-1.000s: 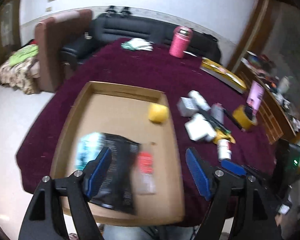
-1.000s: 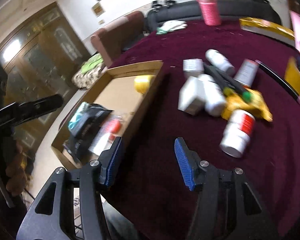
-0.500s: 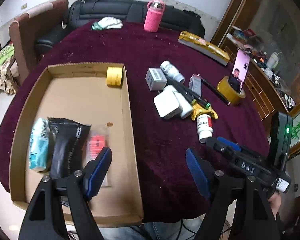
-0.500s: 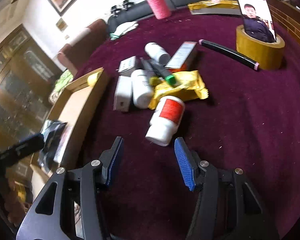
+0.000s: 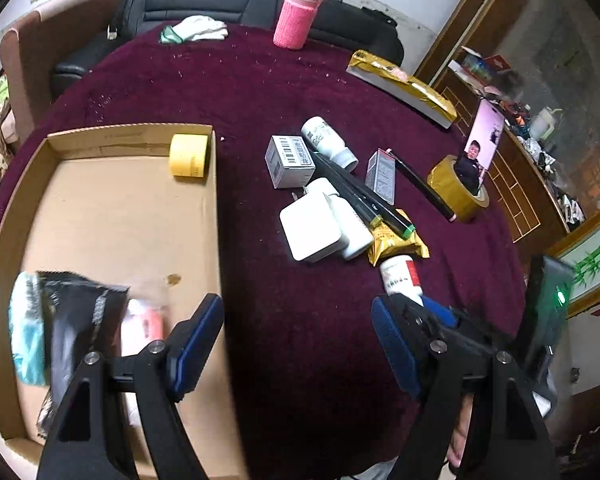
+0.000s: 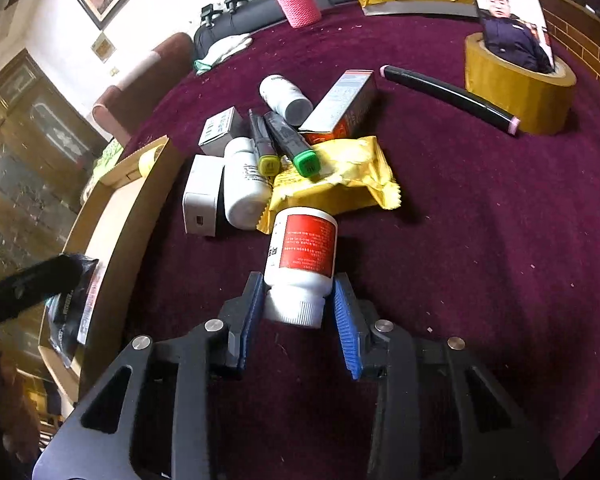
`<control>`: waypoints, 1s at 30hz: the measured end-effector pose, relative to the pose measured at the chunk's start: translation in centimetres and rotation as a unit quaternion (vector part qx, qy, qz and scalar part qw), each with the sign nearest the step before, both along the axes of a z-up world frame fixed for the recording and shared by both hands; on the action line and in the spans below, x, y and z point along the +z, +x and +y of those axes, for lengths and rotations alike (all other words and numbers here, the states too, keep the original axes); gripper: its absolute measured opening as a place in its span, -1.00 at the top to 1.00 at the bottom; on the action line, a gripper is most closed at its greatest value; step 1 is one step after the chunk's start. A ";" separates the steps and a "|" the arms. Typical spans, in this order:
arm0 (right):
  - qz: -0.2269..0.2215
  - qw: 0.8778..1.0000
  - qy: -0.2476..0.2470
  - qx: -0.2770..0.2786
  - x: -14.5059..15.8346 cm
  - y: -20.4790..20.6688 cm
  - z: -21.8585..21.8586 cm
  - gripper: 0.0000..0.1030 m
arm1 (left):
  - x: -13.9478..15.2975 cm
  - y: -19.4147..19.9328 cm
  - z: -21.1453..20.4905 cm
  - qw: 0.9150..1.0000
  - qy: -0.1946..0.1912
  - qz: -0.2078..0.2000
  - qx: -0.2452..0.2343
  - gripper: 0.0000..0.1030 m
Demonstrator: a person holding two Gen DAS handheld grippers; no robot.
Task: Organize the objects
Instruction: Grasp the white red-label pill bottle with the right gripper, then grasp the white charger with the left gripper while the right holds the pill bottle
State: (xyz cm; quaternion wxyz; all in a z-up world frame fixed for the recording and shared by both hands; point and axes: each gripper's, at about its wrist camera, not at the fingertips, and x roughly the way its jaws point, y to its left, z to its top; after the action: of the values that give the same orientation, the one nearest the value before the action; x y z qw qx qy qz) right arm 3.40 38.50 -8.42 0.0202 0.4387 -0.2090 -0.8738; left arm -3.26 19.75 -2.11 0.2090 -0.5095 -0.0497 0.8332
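A white pill bottle [image 6: 304, 248] with a red label lies on the maroon tablecloth, cap end towards me. My right gripper [image 6: 298, 302] is closing on it, and both blue pads touch its sides near the cap. The left wrist view shows the same bottle [image 5: 398, 276] in front of a yellow packet. My left gripper [image 5: 296, 320] hangs open and empty over the right wall of the cardboard box [image 5: 132, 136]. Inside the box lie a yellow tape roll [image 5: 188, 156], a black packet [image 5: 80, 312] and a teal packet.
Beyond the bottle sits a pile: yellow packet [image 6: 336, 172], two markers [image 6: 288, 140], white charger [image 5: 312, 228], bottles and small boxes. A black pen [image 6: 448, 96] and a brown tape roll [image 6: 516, 88] holding a phone lie right. A pink flask [image 5: 296, 20] stands far back.
My right gripper has come down onto the red-labelled bottle and narrowed its jaws around it. The left gripper has drifted right from above the box to its right wall, still open.
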 end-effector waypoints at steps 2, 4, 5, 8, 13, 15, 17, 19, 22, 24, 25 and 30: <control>0.009 1.000 0.000 0.002 0.0 0.5 0.4 0.34 | -0.2 -0.8 0.6 1.000 0.004 -0.006 -0.002 -0.49; 0.015 1.000 0.000 0.001 -0.2 1.0 1.1 0.34 | -0.7 -2.0 1.1 1.000 0.014 -0.023 -0.004 -0.49; 0.017 1.000 0.001 0.002 -0.4 1.1 1.3 0.34 | -0.9 -2.5 1.2 0.999 0.020 -0.030 -0.003 -0.49; 0.029 1.000 -0.003 0.005 -0.5 1.4 1.6 0.34 | -1.6 -4.3 1.8 0.999 0.026 -0.047 0.004 -0.48; 0.046 0.999 0.013 0.011 -0.7 1.5 1.4 0.33 | -3.0 -6.1 2.7 0.996 0.052 -0.071 0.003 -0.48; 0.050 0.999 0.017 0.012 -0.6 1.7 1.2 0.33 | -3.6 -6.7 2.8 0.996 0.048 -0.080 0.014 -0.48; 0.051 0.998 0.028 0.012 -0.6 1.7 0.9 0.33 | -4.3 -7.4 2.9 0.994 0.058 -0.095 0.011 -0.48; 0.051 0.998 0.028 0.011 -0.5 1.7 0.9 0.33 | -4.2 -7.9 3.1 0.994 0.057 -0.094 0.015 -0.46; 0.052 0.998 0.026 0.011 -0.6 1.7 1.0 0.33 | -4.4 -8.2 3.9 0.995 0.045 -0.091 0.002 -0.45; 0.052 0.998 0.031 0.011 -0.5 1.7 0.9 0.33 | -4.5 -8.1 4.8 0.996 0.017 -0.083 -0.004 -0.16; 0.052 0.998 0.032 0.011 -0.5 1.7 0.9 0.33 | -4.6 -8.1 5.0 0.997 0.006 -0.083 -0.007 -0.15; 0.053 0.998 0.029 0.010 -0.6 1.8 1.0 0.33 | -4.0 -7.5 4.9 0.998 0.011 -0.062 -0.016 0.25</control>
State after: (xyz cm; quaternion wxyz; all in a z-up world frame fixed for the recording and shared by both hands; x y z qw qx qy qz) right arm 5.17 39.52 -8.99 0.0270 0.3946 -0.1780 -0.9010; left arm -10.75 24.69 -6.06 0.2247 -0.5589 -0.0638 0.7956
